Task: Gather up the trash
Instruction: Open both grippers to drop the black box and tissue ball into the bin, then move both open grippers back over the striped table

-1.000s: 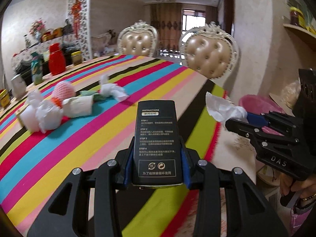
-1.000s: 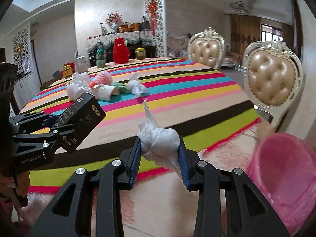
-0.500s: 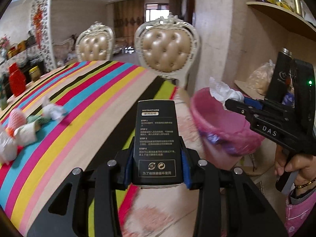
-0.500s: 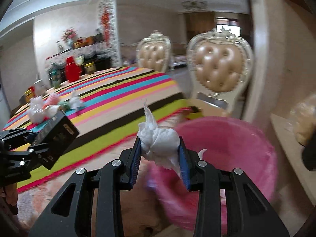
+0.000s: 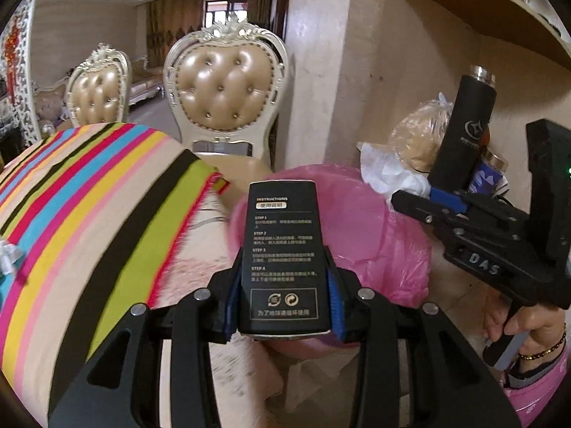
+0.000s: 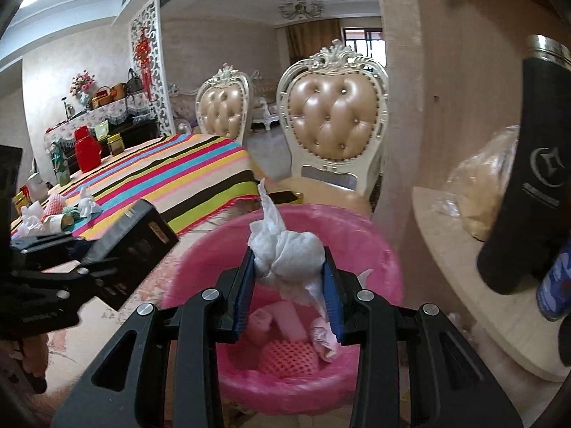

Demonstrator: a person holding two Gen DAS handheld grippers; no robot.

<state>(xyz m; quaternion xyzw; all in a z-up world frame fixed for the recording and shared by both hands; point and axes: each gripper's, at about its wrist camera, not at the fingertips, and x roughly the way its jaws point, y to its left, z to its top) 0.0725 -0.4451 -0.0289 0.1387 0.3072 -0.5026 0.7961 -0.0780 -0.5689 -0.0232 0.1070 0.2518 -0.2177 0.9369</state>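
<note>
Left wrist view: the left claw (image 5: 282, 303) angles downward at lower centre, clamping a black instruction-printed box (image 5: 282, 260) over the pink-lined trash bin (image 5: 374, 221).

Right wrist view: the right claw (image 6: 289, 285), tilted down, grips a crumpled white tissue (image 6: 285, 253) above the bin (image 6: 357, 235).

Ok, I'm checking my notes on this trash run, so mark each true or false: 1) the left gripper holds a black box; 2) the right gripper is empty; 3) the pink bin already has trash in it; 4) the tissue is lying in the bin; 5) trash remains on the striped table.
1) True: the left gripper is shut on the black box.
2) False: the right gripper is shut on a crumpled tissue.
3) True: the pink bin holds pink items at its bottom.
4) False: the tissue is clamped above the bin.
5) True: tissues and wrappers lie on the striped table.
</note>
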